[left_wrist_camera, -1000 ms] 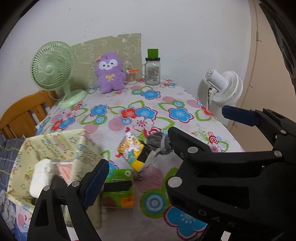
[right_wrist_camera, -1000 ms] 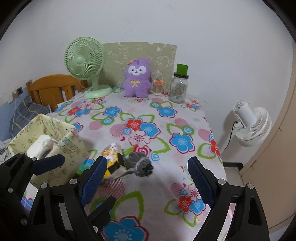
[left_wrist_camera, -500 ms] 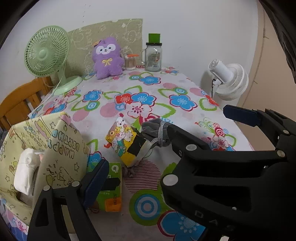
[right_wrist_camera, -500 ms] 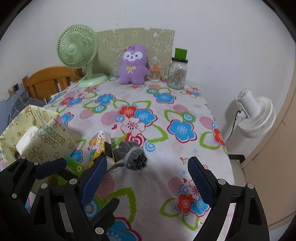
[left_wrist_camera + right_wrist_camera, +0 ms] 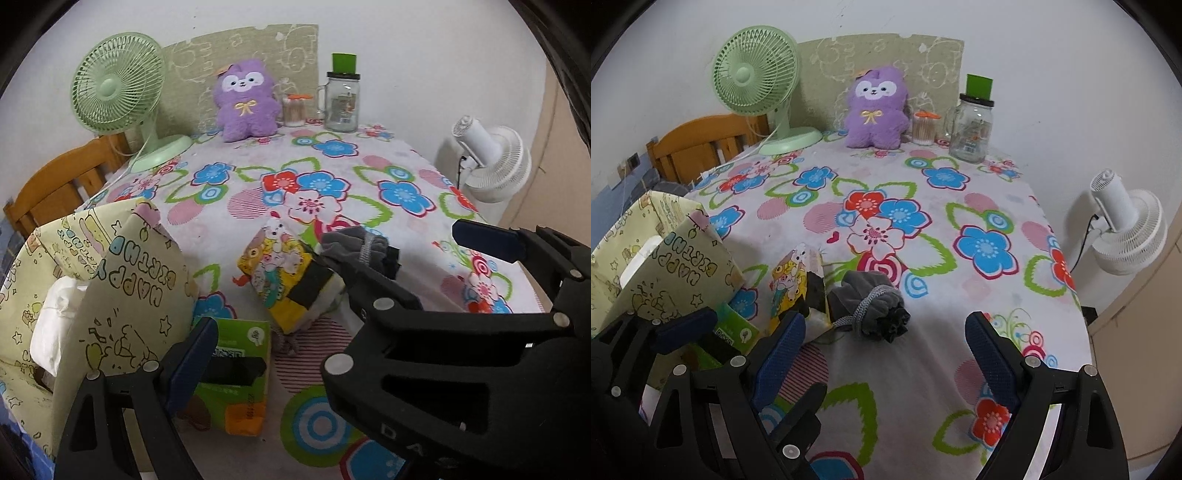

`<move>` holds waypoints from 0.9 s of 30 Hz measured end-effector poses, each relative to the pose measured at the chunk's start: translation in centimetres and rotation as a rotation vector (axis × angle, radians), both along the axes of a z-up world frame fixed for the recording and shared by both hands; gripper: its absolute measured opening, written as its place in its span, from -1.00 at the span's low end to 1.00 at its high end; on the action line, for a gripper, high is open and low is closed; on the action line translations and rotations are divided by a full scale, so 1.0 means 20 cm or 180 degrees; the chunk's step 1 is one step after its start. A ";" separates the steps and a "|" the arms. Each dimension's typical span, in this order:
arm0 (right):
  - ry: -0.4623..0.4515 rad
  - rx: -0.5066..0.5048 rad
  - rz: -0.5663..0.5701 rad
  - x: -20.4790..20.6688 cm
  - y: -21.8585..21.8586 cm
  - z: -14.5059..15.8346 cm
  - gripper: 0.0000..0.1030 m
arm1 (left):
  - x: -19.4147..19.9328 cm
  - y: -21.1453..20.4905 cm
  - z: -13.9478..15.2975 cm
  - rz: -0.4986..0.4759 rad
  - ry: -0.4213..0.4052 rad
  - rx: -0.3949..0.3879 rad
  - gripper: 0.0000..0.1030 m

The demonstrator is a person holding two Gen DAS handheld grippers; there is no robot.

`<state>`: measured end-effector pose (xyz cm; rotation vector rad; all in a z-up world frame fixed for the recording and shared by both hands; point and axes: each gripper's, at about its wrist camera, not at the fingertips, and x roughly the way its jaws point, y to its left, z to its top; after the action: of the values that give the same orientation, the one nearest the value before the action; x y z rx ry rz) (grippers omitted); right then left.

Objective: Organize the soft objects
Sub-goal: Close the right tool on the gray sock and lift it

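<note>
Two black hand-held grippers with blue pads hang over a bench covered in a bright flower-print cloth (image 5: 923, 192). The right gripper (image 5: 884, 349), at the bottom of its own view, has its jaws spread wide but closing slightly, with nothing between them; just above the gap, at centre frame, lies a grey drawstring fabric pouch (image 5: 871, 306) with a dark bundle at its mouth. Touching the pouch's left side is a yellow cartoon-print soft packet with a black band (image 5: 798, 288). The left gripper (image 5: 332, 295) fills the lower part of its view, jaws wide apart and empty, its right-hand finger crossing in front of the same grey pouch (image 5: 354, 245) and the yellow packet (image 5: 288, 280) at centre frame. Below the packet, at lower centre, a green and orange soft tissue pack (image 5: 236, 376) lies flat beside the left pad. At the left edge stands a pale yellow "Happy Birthday" paper gift bag (image 5: 122, 288) with something white (image 5: 59, 325) inside. Along the far wall, in the upper part of the frame, sit a purple plush toy (image 5: 245, 101), a light green desk fan (image 5: 118, 85), a small jar of cotton swabs (image 5: 294, 110) and a glass mason jar with a green lid (image 5: 341, 101). A white fan (image 5: 487, 158) stands off the bench at right.
</note>
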<state>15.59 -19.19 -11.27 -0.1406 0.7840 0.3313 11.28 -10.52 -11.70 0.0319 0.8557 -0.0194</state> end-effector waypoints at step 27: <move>0.0323 0.0096 0.0173 0.16 0.02 -0.16 -0.24 | 0.13 0.00 -0.12 0.0056 0.0196 -0.0051 0.95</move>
<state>18.89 -18.84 -14.44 -0.1175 0.8762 0.4039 13.81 -10.50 -14.07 0.0088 0.9174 -0.0108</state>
